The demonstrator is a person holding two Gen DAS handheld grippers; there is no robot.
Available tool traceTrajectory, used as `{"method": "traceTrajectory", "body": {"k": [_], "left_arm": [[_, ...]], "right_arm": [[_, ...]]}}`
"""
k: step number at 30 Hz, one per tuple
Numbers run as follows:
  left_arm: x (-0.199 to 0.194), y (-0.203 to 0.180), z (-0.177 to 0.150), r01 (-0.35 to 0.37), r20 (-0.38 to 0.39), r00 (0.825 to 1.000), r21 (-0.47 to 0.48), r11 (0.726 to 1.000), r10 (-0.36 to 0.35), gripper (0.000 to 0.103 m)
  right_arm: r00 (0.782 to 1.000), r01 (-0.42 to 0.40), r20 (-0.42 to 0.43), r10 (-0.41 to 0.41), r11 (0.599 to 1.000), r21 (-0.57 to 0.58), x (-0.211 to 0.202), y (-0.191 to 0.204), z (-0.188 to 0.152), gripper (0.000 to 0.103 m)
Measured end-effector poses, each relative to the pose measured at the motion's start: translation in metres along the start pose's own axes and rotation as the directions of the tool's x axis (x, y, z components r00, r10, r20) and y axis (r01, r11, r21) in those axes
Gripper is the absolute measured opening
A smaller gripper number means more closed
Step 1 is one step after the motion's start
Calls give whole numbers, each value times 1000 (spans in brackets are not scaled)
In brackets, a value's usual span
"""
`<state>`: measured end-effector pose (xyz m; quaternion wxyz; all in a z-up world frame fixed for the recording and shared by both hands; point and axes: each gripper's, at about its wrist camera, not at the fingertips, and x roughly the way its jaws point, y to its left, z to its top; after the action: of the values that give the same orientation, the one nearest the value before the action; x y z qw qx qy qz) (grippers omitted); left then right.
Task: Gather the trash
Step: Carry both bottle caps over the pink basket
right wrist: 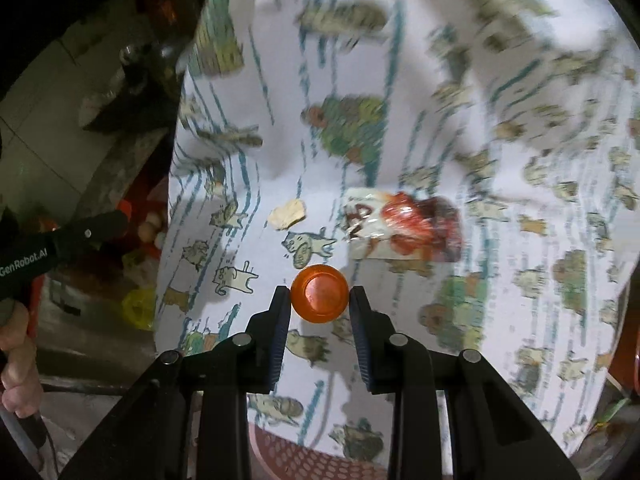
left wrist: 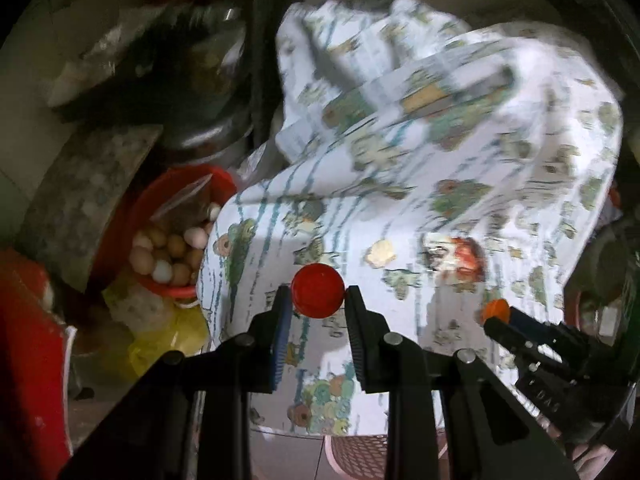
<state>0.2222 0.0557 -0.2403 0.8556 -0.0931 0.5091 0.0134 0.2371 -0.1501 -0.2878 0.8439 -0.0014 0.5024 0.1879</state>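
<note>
Left tongs (left wrist: 318, 294): pinching a red cap (left wrist: 318, 290) between the tips, holding it clear above the cloth (left wrist: 460, 184).
Right tongs (right wrist: 320, 294): clamping an orange cap (right wrist: 319, 293) the same way, tips pressing on its sides.
Why held so: both caps are probably being carried as gathered trash, each gripped at the rim so it is not slipping.
Trash left: a wrapper (right wrist: 404, 232) and a small pale scrap (right wrist: 288, 216) are lying on the cloth just ahead of the right tongs.
Cloth: draping over what seems to be a table, hanging in folds.
Bin: a pink perforated basket (right wrist: 304, 460) is sitting below the cloth edge, likely the drop point.
Surroundings: a red bowl of eggs (left wrist: 168, 248) is standing to the left.
</note>
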Motion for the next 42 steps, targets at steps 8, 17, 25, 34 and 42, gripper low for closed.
{"method": "traceTrajectory", "body": {"k": [8,17,25,34,42], "left_arm": [[-66,-21,-22,40,73,997,15,999,-41,25],[-125,-33,-59,63,164,985,-1,998,-62,25],[-138,-44,-97,103,188,977,-21,994,-98,25],[-100,-49,-126,94,114,989,-7,996,-92,25],[-49,-45,-143,50,46,998,-27,998,-49,25]], "right_arm": [[983,17,184,-24,999,36,-103,-9,-21,32],[941,28,334,-54,996,83,-187,0,-68,32],[923,28,377,-75,991,128,-217,9,-112,32],[948,56,303,-101,987,154,-181,3,-133,32],[986,42,146,-76,974,224,-118,-23,-151,32]]}}
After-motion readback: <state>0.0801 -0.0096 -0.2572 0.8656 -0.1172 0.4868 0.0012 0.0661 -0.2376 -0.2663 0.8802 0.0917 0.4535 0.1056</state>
